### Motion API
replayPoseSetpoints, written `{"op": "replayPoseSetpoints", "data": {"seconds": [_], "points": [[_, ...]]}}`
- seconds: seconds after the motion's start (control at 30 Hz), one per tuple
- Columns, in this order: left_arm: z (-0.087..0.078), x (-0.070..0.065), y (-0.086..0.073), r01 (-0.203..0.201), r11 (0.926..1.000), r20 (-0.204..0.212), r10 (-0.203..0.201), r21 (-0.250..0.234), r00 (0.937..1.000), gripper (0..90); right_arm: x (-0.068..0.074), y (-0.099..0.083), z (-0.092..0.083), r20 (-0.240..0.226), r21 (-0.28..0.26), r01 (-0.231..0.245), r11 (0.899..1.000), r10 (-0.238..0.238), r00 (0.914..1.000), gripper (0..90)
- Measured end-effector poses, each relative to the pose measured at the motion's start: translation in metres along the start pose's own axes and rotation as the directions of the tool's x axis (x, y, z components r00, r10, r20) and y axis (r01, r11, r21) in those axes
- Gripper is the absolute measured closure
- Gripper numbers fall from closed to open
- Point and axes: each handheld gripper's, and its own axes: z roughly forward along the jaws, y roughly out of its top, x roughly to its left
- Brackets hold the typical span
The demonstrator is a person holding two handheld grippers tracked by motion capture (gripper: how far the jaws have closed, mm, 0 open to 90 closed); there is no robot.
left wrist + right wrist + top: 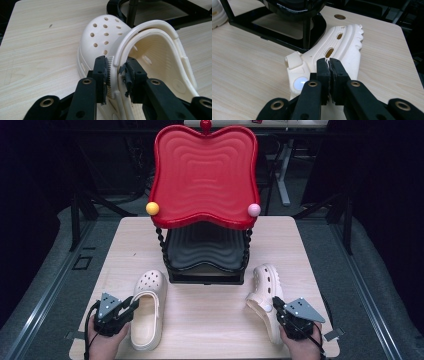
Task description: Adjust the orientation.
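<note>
Two cream clogs on the table, one gripper at each.

We hold our left gripper [131, 304] at the left clog [148, 309], which lies sole down on the wooden table [210, 315] with its toe toward the black base of the rack [205, 270]; in the left gripper view the jaws sit on either side of the clog's side wall at the heel opening [117, 65], one pad outside and one inside, pressed against it. Our right gripper [276, 304] meets the right clog [265, 295], which lies tipped on its side just right of the rack; in the right gripper view its jaws are clenched on the clog's edge near the strap rivet [300, 83]. Above the rack sits a red wavy tray [206, 170] with a yellow ball [152, 208] and a pink ball [254, 210] at its front corners.
</note>
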Motion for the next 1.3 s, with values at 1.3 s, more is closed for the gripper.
{"op": "replayPoseSetpoints", "data": {"seconds": [1.3], "points": [[-0.004,0.01,-0.003,0.059,0.9968,0.031,-0.058,-0.054,0.9979,54.0,-0.095,-0.046,0.014,0.087,0.15,-0.45,0.881,0.441,0.8932,90.0]]}}
